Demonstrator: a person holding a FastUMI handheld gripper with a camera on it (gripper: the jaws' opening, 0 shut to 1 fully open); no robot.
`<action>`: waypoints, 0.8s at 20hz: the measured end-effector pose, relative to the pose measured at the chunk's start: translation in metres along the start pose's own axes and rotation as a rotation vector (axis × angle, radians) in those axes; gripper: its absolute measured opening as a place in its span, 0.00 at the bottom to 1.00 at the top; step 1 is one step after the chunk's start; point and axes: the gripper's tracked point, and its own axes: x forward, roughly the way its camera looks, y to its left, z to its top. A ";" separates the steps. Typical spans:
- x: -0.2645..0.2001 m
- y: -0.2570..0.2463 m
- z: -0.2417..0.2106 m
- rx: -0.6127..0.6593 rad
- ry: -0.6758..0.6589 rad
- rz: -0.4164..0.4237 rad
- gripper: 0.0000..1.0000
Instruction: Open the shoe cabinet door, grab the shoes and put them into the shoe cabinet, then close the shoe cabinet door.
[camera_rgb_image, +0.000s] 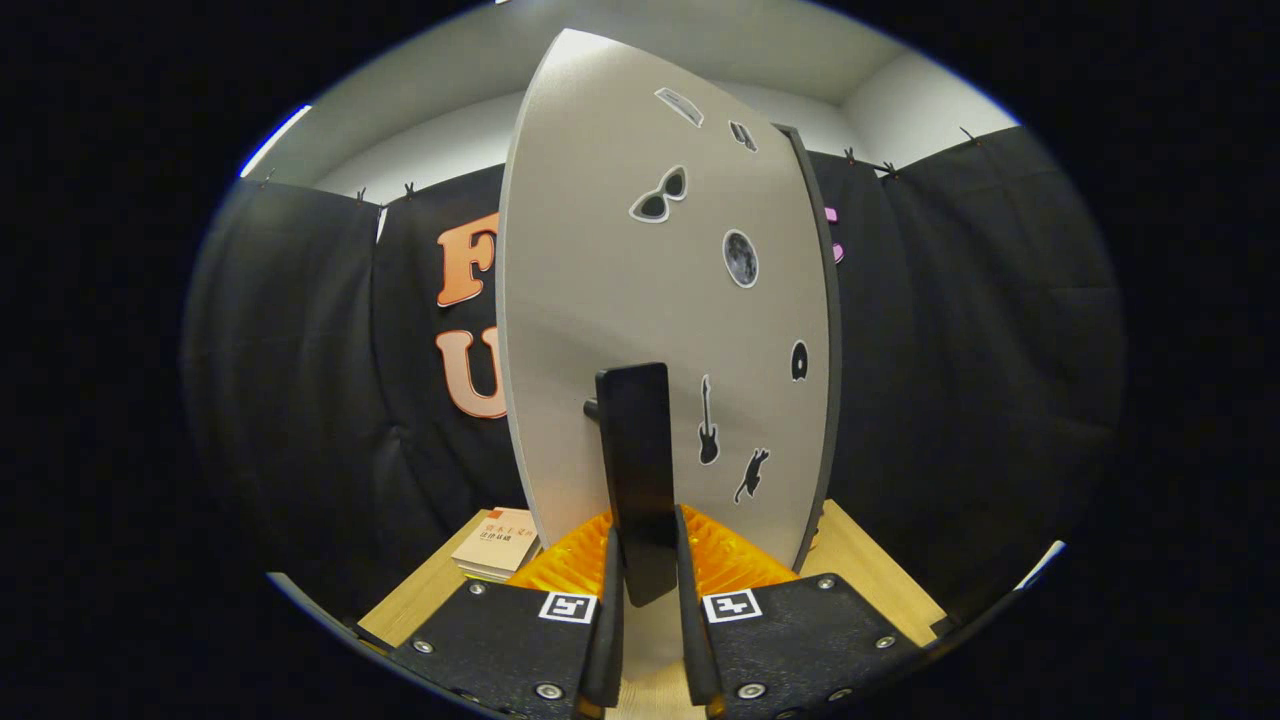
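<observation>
The gripper (650, 600) is closing its two fingers on the cabinet door handle (636, 470), one finger pressing against each side of it, jaws drawn in to the handle's width.

The handle is a flat, dark, smooth bar with squared corners, standing on end. Its long axis is running vertically, from between the fingertips upward. A short dark peg near its upper end is joining it to the door.

The shoe cabinet door (620, 290) is standing just beyond the fingers, a tall pale grey panel with a fine matte grain. Its long axis is vertical too, and its face is turning toward the camera at an angle, so its dark right edge is showing as a thin strip. The lens is bowing the panel's outline into a curve.

Flat stickers are sitting on the face: sunglasses (660, 196), a round moon (740, 258), an electric guitar (708, 422) upright, neck upward, a leaping cat (751, 474), and a small dark disc-like one (799, 360) near the right edge. Two more near the top are too distorted to make out.

A ribbed orange surface (560, 565) is showing at the door's foot, on either side of the fingers. A light wooden tabletop (865, 570) is lying beneath. A stack of books (495, 548) is resting on it, left of the door's base.
</observation>
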 end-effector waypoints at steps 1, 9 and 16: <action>-0.002 -0.004 0.001 -0.001 0.003 -0.007 0.25; -0.019 -0.038 0.000 0.008 -0.004 -0.066 0.24; -0.026 -0.059 -0.002 0.022 -0.007 -0.108 0.24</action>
